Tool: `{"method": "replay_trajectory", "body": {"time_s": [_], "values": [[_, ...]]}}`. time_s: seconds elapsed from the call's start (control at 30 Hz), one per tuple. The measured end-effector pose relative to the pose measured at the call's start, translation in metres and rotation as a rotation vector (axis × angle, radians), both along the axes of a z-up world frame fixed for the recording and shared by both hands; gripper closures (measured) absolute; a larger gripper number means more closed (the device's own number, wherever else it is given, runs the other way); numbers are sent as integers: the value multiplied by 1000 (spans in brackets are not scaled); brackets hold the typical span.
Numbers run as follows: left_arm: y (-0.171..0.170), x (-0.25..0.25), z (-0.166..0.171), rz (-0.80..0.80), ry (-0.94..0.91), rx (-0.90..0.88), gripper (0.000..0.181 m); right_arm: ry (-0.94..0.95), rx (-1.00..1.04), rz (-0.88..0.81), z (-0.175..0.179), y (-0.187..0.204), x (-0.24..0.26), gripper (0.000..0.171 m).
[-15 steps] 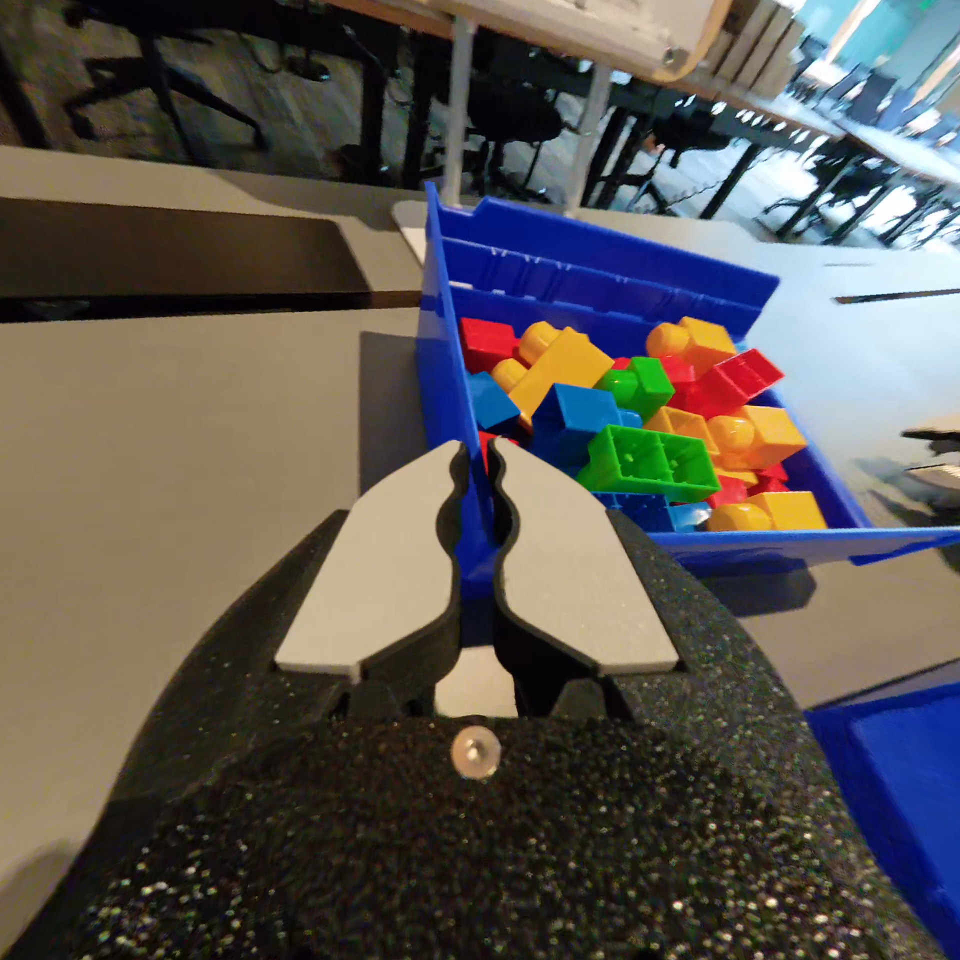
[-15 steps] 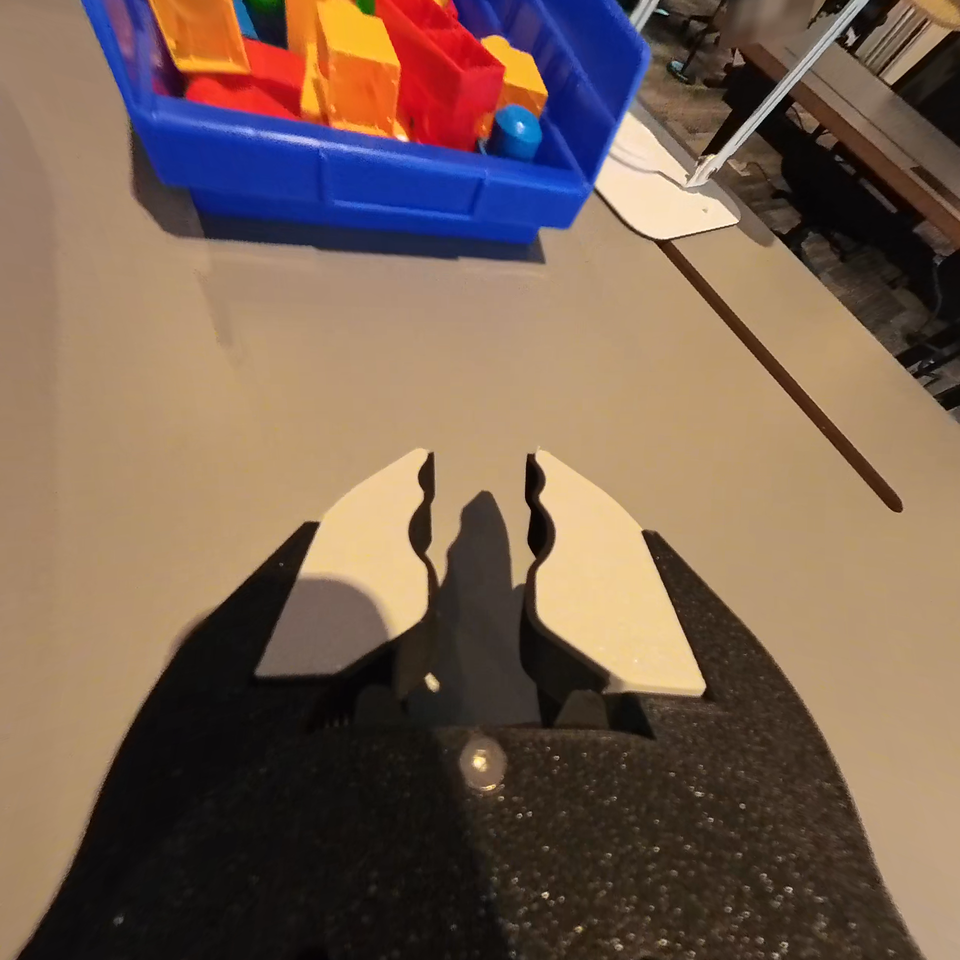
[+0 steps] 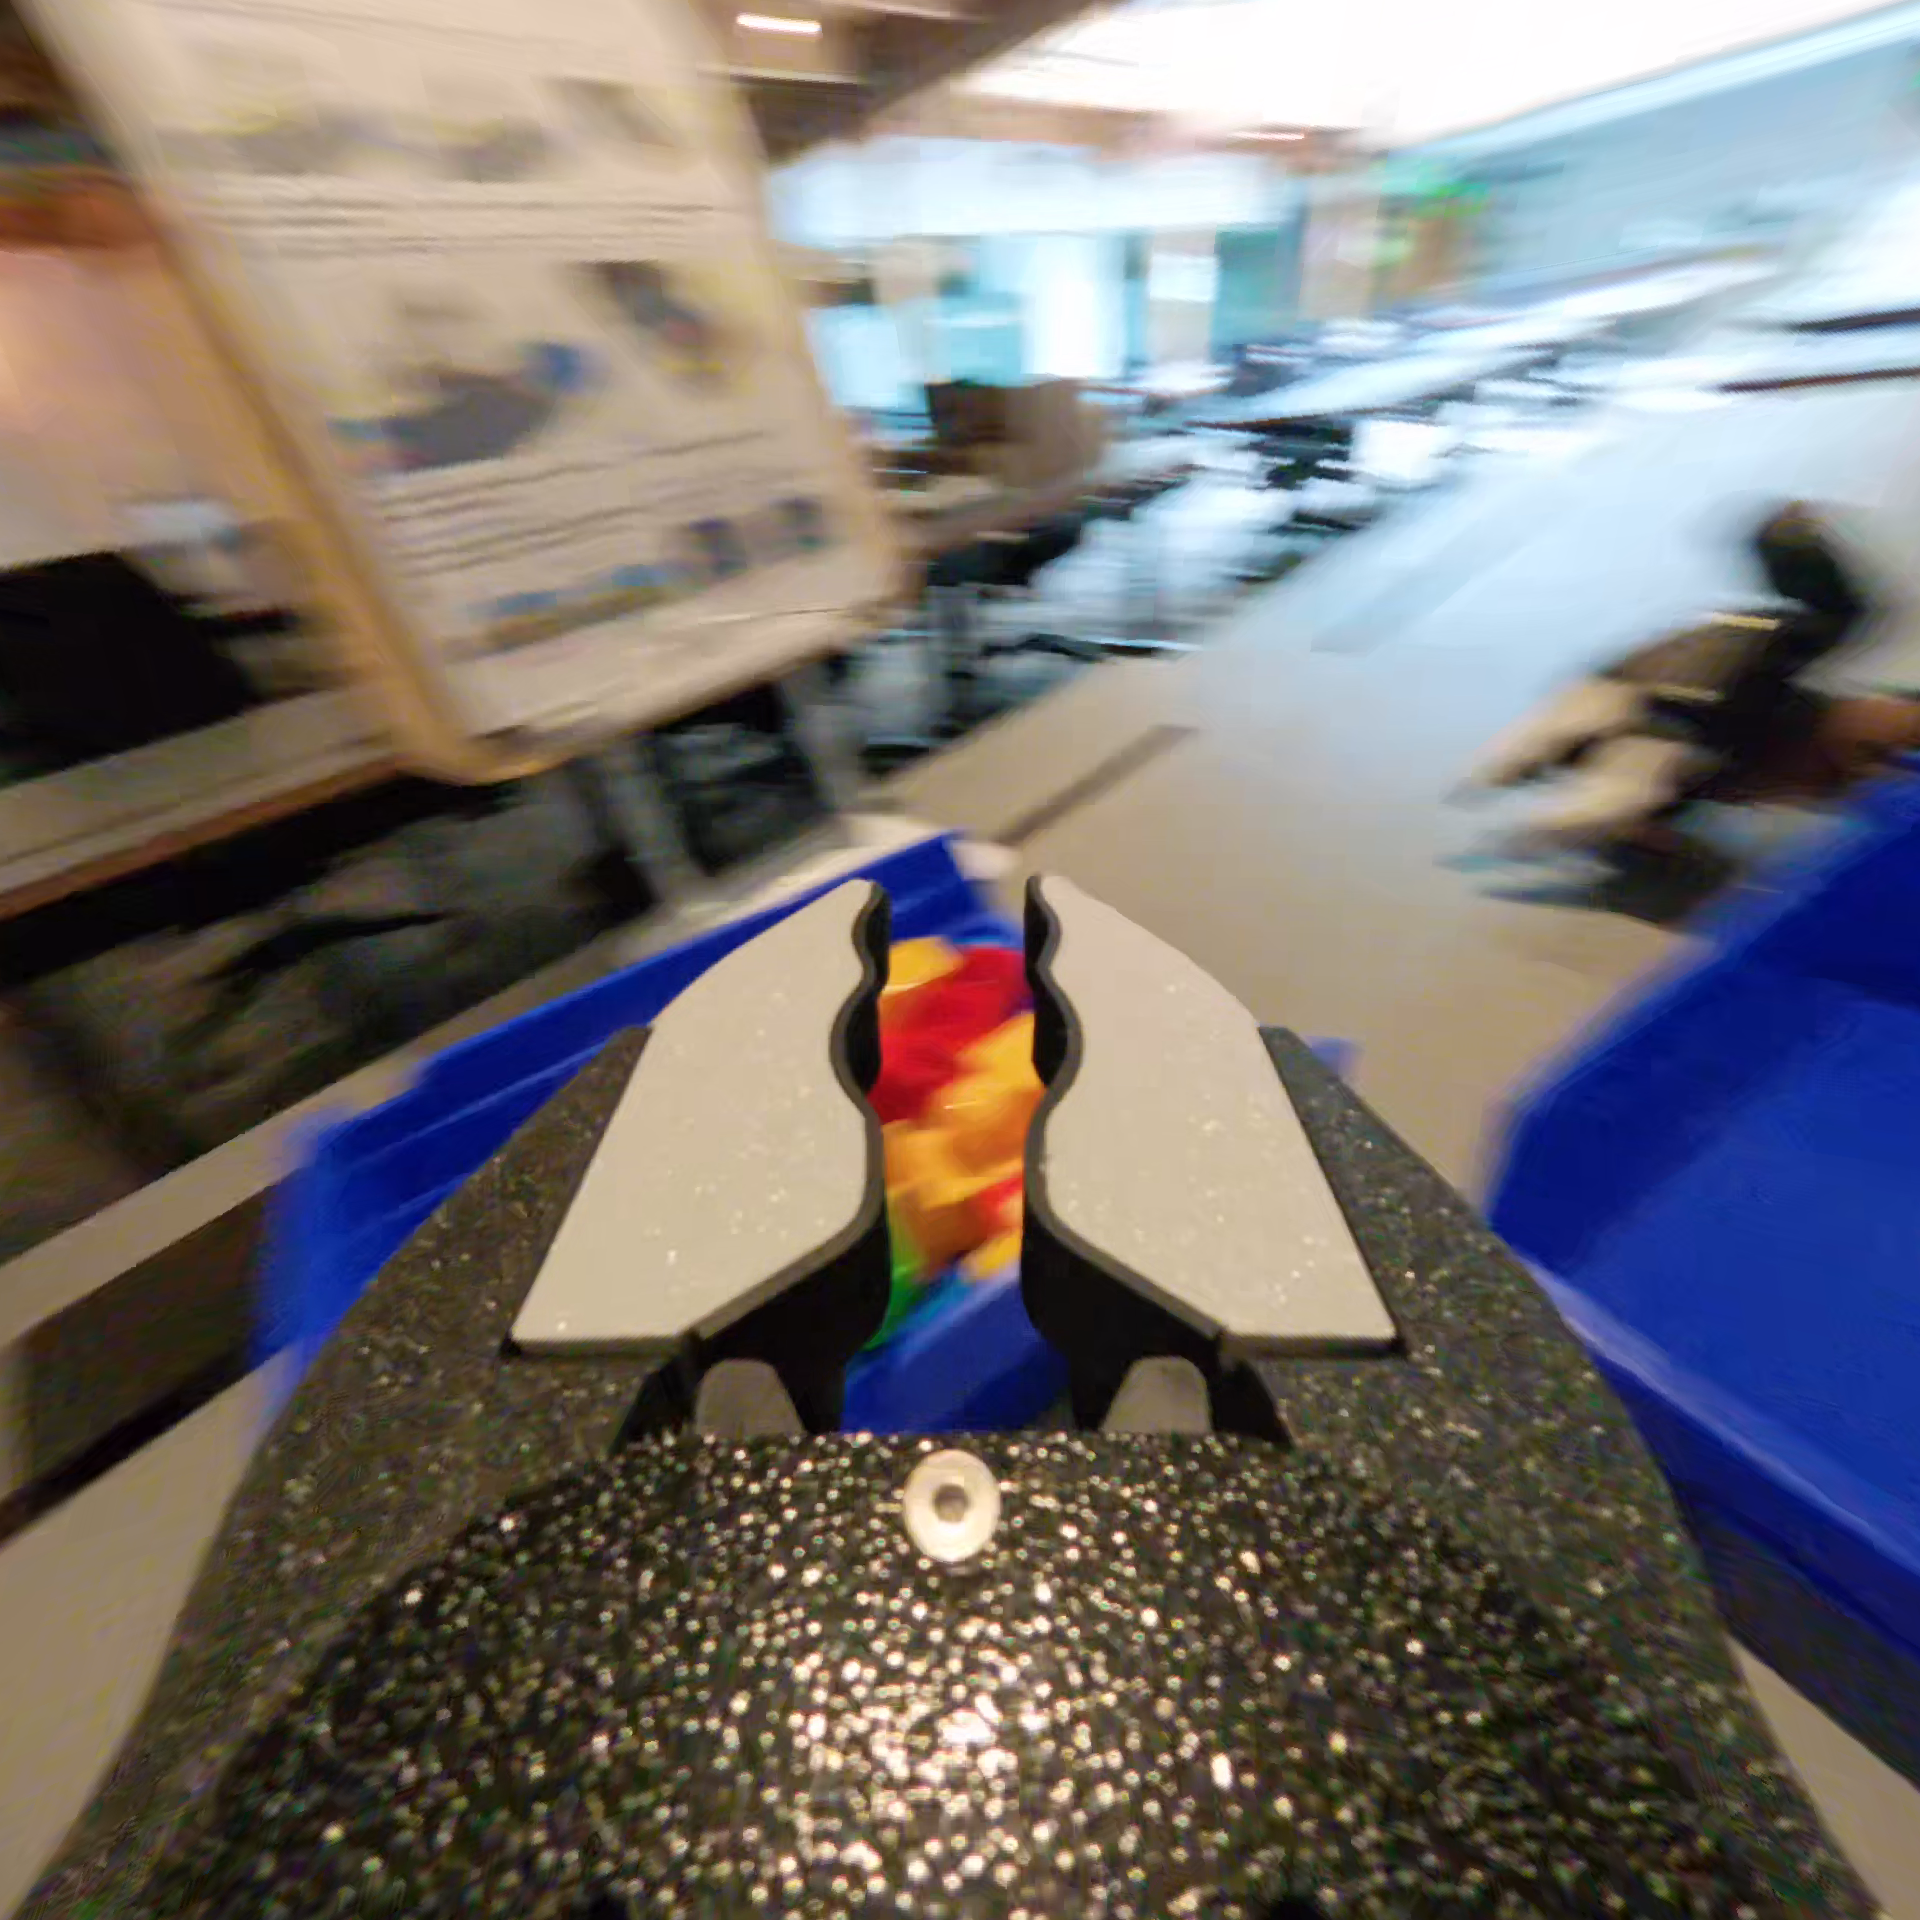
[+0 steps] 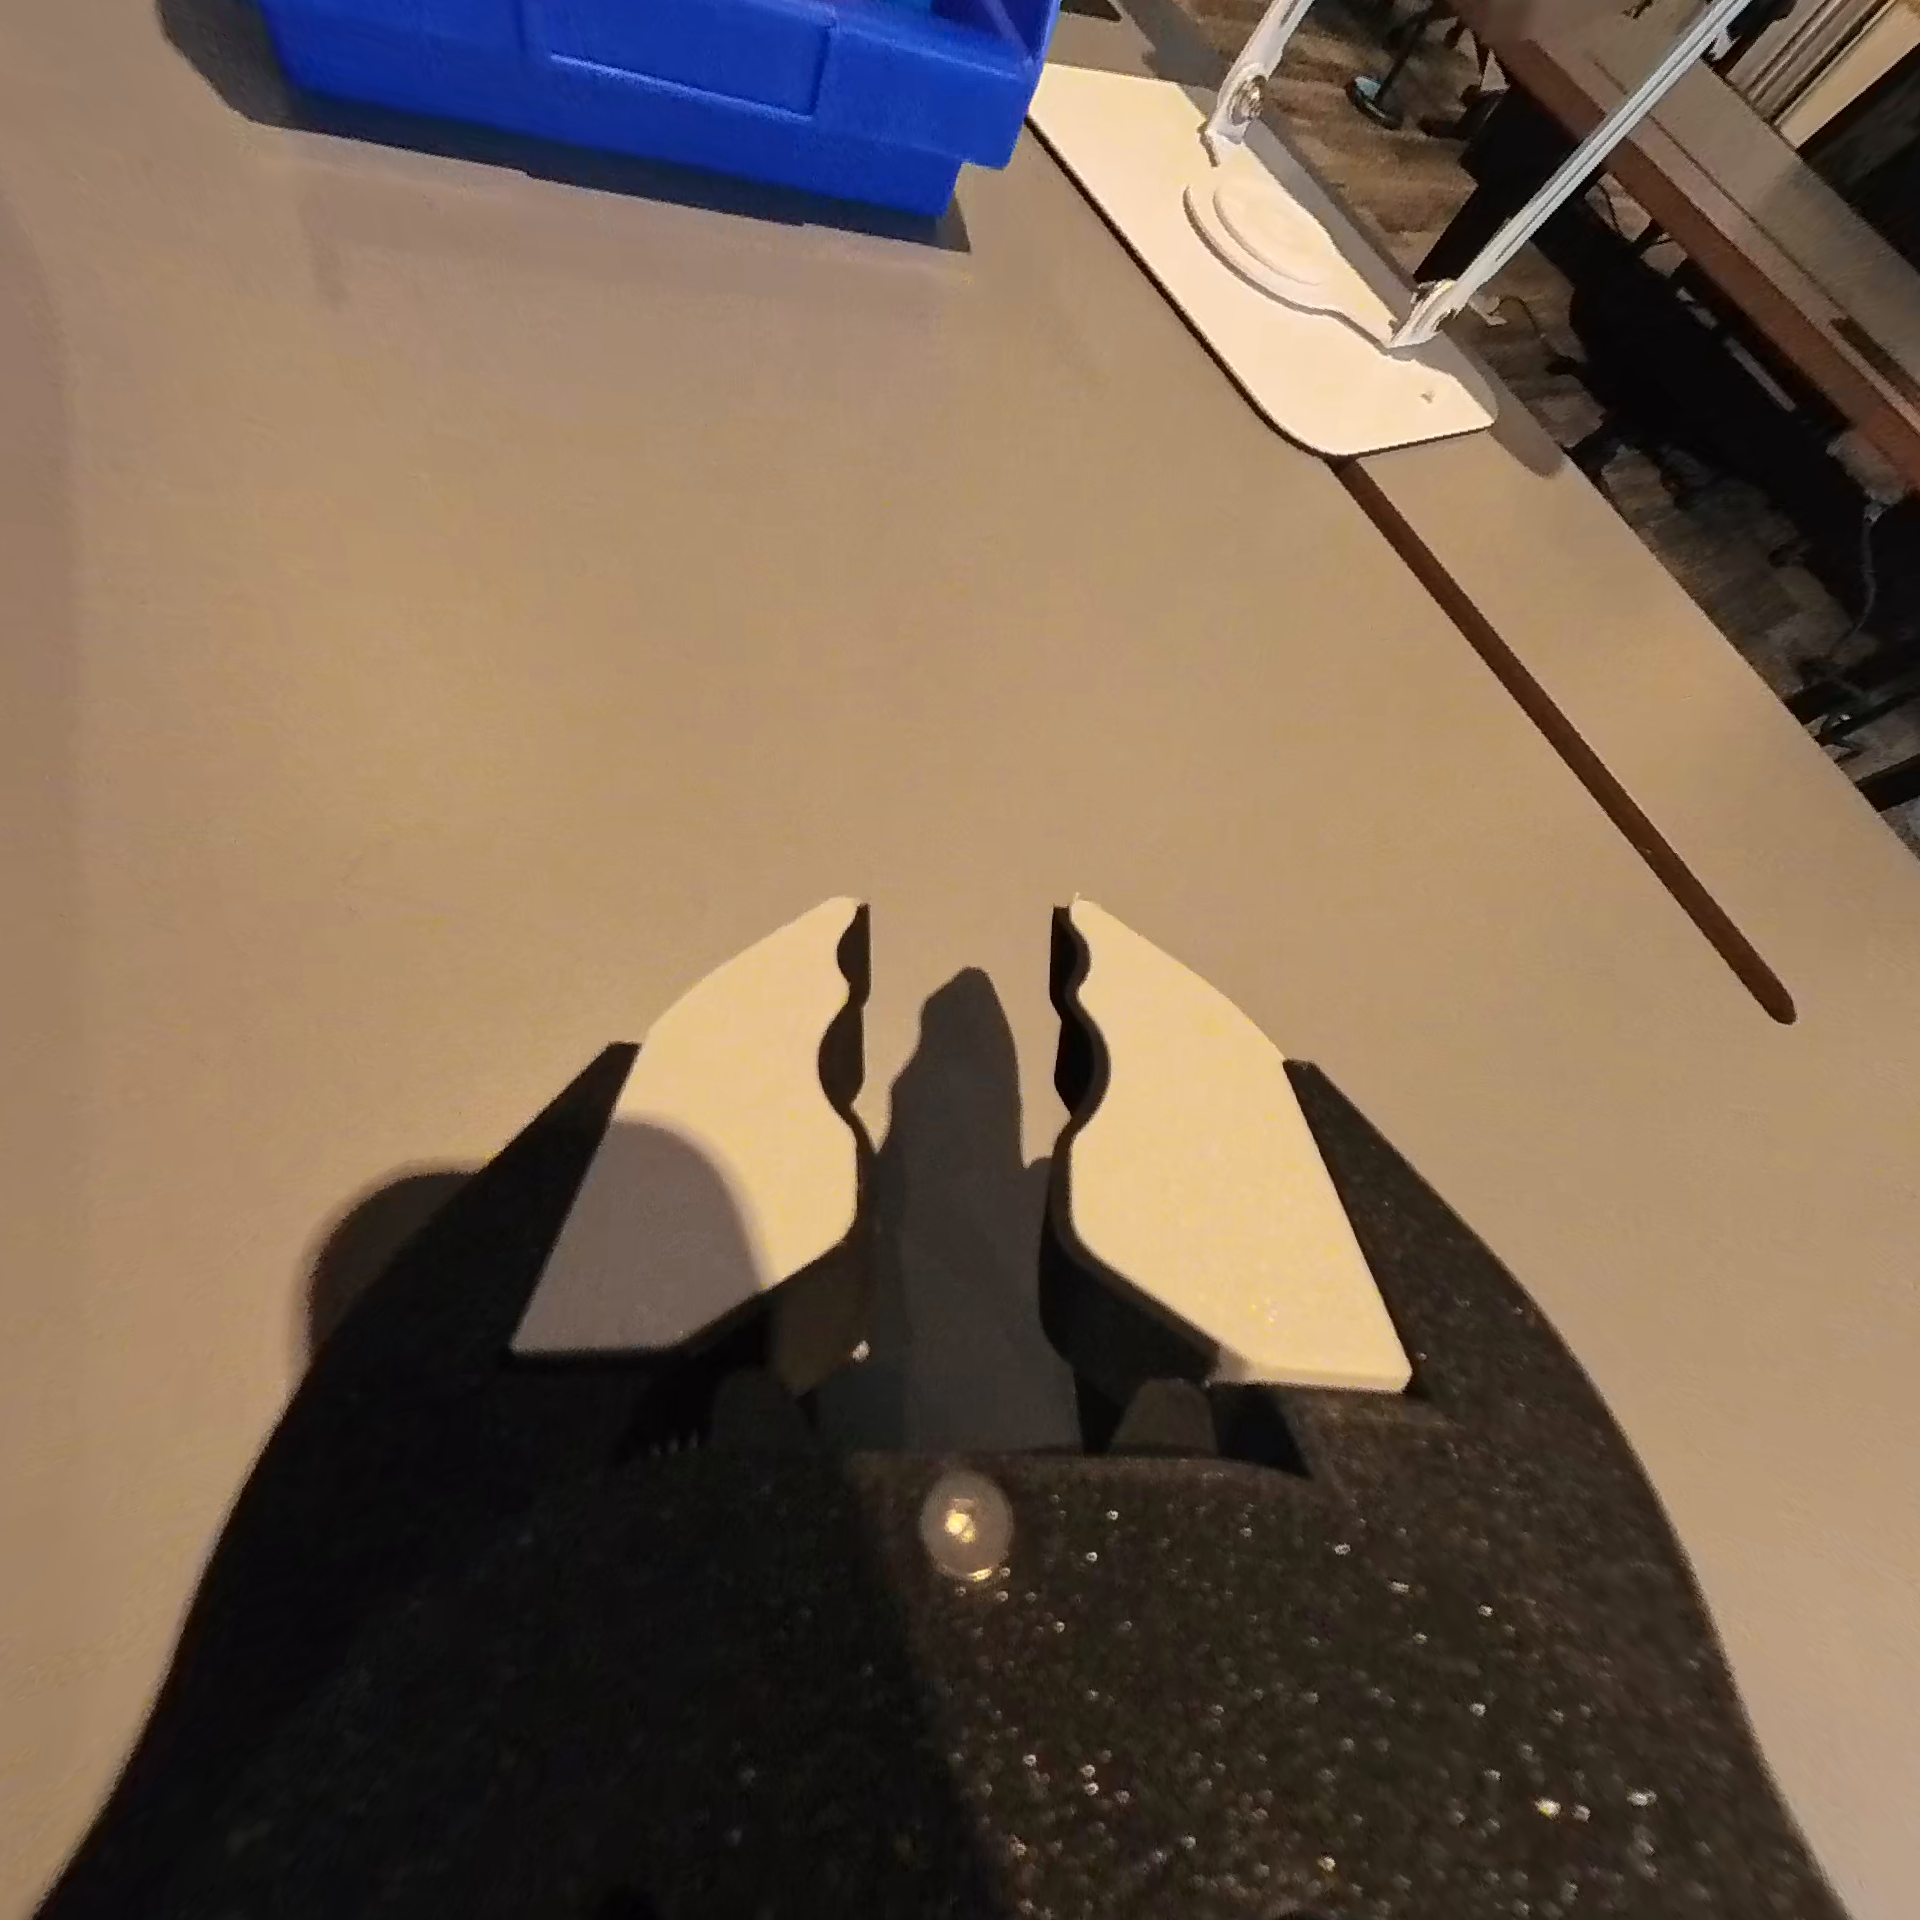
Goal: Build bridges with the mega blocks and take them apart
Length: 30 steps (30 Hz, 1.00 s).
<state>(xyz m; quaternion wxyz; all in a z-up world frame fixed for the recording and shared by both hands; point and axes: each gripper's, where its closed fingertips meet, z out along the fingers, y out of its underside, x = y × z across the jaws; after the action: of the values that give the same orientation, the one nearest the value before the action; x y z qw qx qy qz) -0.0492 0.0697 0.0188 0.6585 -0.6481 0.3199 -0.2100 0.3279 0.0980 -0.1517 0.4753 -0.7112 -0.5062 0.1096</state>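
My left gripper (image 3: 956, 894) is open and empty, held above a blue bin (image 3: 416, 1122) of mega blocks (image 3: 956, 1091). The red, yellow and orange blocks show blurred through the gap between its fingers. The whole left wrist view is smeared by motion. My right gripper (image 4: 961, 920) is open and empty, low over the bare tan table (image 4: 520, 623). The blue bin (image 4: 665, 94) shows only as an outer wall at the top of the right wrist view, well ahead of the fingers.
A second blue bin (image 3: 1714, 1195) is at the right of the left wrist view. A white lamp base (image 4: 1278, 270) with a white arm sits at the table's far right edge. A dark seam (image 4: 1558, 727) runs along the table. Chairs and desks stand beyond. One gripper's finger ends stand about 40 cm off the other's.
My left gripper has opened from nearly shut and swung up and over the bin, blurring the view. My right gripper has drawn back from the bin and opened a little wider.
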Motion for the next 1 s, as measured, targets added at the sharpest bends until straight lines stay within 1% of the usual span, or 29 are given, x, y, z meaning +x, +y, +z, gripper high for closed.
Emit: {"method": "replay_trajectory", "body": {"time_s": [0.03,0.07,0.13,0.17,0.2,0.23,0.3,0.33,0.43,0.5,0.57,0.67,0.77,0.87,0.93,1.0], "values": [[-17,31,-5,-160,51,-42,158,-2,1,-2,0,0,0,138],[-28,54,-15,-254,133,-76,158,-4,2,-2,0,0,0,138],[-32,79,-48,-280,373,-99,155,-11,4,-2,-1,0,0,138],[-32,86,-66,-281,486,-112,150,-15,4,0,-1,0,0,138],[-32,91,-82,-284,564,-135,153,-18,5,1,-2,-1,0,138],[-30,94,-94,-276,614,-160,156,-21,4,3,-2,-1,0,138],[-20,95,-109,-228,668,-185,161,-26,4,5,-3,-1,-1,138],[-15,95,-110,-199,681,-166,164,-29,4,7,-3,-1,-1,138],[-19,87,-109,-202,724,-141,173,-37,5,9,-4,-2,-1,138],[-24,81,-110,-236,708,-183,174,-40,6,9,-4,-2,-1,138],[-28,73,-110,-261,716,-188,174,-43,6,9,-5,-2,-1,138],[-31,50,-110,-235,755,-216,173,-47,9,8,-5,-2,-1,138],[-33,15,-110,-175,761,-268,172,-51,9,8,-6,-2,-1,138],[-34,-26,-109,-91,715,-329,170,-59,11,9,-6,-2,-2,138],[-32,-58,-108,7,680,-367,169,-65,12,9,-7,-2,-2,138],[-28,-92,-106,139,644,-400,167,-73,13,10,-8,-2,-2,138]]}}
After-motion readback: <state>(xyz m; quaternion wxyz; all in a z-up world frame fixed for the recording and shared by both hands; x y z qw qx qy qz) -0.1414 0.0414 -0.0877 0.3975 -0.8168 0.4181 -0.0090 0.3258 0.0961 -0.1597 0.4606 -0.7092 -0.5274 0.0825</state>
